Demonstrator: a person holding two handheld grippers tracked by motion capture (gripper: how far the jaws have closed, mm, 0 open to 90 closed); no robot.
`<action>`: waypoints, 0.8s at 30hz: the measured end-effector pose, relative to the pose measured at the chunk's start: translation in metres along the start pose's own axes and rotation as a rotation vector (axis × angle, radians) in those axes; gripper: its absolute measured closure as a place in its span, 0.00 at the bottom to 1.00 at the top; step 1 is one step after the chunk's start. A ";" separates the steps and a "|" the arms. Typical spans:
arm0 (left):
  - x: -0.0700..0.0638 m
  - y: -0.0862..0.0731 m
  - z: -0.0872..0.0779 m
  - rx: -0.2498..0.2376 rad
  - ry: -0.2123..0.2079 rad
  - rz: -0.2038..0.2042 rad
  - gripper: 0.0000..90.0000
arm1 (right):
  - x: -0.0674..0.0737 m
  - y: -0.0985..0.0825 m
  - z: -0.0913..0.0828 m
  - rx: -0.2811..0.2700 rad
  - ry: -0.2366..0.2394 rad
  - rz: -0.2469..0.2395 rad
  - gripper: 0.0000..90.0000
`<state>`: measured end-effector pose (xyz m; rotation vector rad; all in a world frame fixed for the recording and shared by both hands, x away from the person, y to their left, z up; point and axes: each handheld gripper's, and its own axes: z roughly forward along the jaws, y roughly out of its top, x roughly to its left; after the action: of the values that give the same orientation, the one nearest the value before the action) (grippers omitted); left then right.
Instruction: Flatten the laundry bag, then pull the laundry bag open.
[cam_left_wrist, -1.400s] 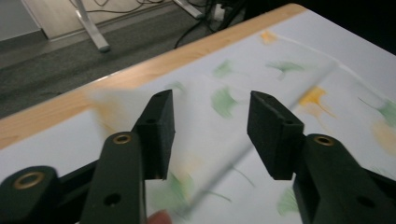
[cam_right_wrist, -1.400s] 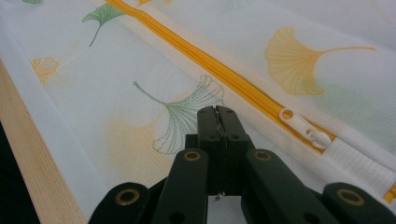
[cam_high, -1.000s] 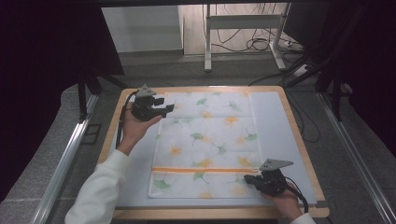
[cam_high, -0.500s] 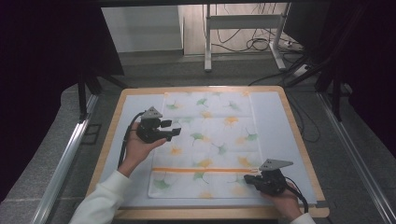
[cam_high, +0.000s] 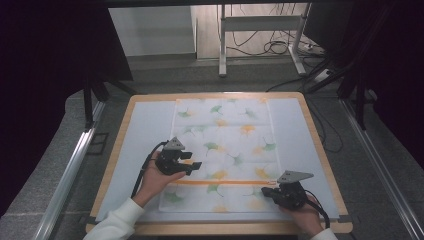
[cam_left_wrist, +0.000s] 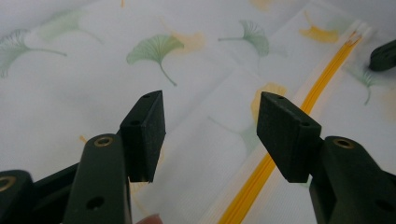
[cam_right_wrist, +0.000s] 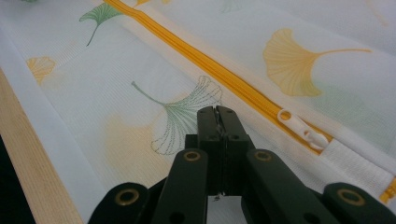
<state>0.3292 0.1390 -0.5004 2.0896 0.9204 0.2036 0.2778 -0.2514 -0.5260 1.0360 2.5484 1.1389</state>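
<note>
High view: a white mesh bag (cam_high: 225, 150) printed with green and yellow ginkgo leaves lies flat at the centre of the frame, on a pale mat (cam_high: 145, 130) that covers a wood-edged table (cam_high: 320, 145). An orange zipper (cam_high: 225, 182) crosses the bag from left to right near its lower edge.

Left gripper (cam_high: 192, 166) sits at lower centre-left of the frame, over the bag's left part just above the zipper line, held by a hand (cam_high: 152, 182) in a white sleeve (cam_high: 117, 222). Its jaws stand apart. A black cable (cam_high: 142, 170) loops from it down the left side of the hand.

Right gripper (cam_high: 266, 191) sits at lower right of the frame, at the zipper's right end, with the other hand (cam_high: 305, 215) behind it at the bottom edge.

Left gripper view: the left gripper (cam_left_wrist: 210, 126) is wide open with nothing between its pads; the bag (cam_left_wrist: 93, 70) lies beneath, and the zipper (cam_left_wrist: 280, 144) runs diagonally from upper right to bottom centre. A dark tip of the other gripper (cam_left_wrist: 384, 55) shows at the right edge.

Right gripper view: the right gripper (cam_right_wrist: 217, 116) has its jaws pressed together, tips on or just above the mesh; whether fabric is pinched cannot be told. The white zipper pull (cam_right_wrist: 302, 128) lies just right of the tips, on the orange tape (cam_right_wrist: 196, 56). The mat's white margin (cam_right_wrist: 46, 135) and the table's wood edge (cam_right_wrist: 28, 177) run along the left of the frame.

Beyond the table, in the high view, grey floor (cam_high: 200, 75), metal stand legs (cam_high: 260, 40) and loose cables (cam_high: 272, 47) occupy the upper frame.
</note>
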 end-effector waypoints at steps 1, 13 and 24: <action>-0.001 -0.002 0.001 0.008 -0.007 -0.003 0.46 | 0.000 0.000 -0.001 0.003 -0.003 0.001 0.99; -0.035 -0.006 0.013 0.044 -0.037 0.032 0.46 | -0.013 0.003 -0.019 -0.066 -0.058 0.023 0.99; -0.087 0.013 0.043 0.081 -0.102 0.147 0.44 | -0.025 -0.002 -0.029 -0.081 -0.126 0.050 0.99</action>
<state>0.2923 0.0479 -0.5041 2.2231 0.7261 0.1361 0.2842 -0.2860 -0.5099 1.1203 2.3718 1.1405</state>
